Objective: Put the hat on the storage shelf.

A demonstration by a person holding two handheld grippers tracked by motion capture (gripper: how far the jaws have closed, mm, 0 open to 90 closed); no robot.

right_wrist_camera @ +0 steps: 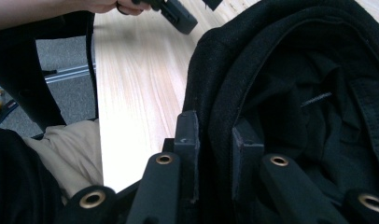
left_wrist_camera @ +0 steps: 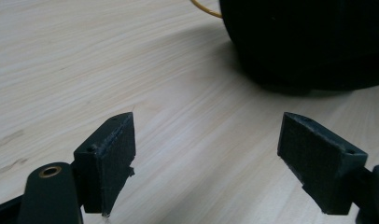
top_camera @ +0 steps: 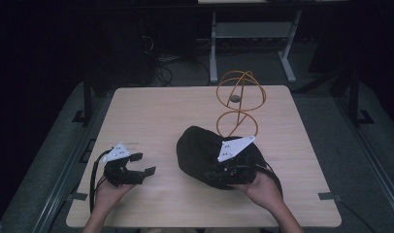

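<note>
Right tool clamped on rim of black hat, mid-bench, by orange wire stand; left tool spread, empty. Left gripper view: jaws wide, hat ahead. Right gripper view: brim pinched; best kept firm, lifted slowly. No writing legible.

You've got one wooden table in front of you, with one black cap and one orange wire stand on it, and that stand is made of two hoops stacked up. There's one small dark disc hanging in the top hoop. Two grippers total: left gripper, right gripper.
</note>
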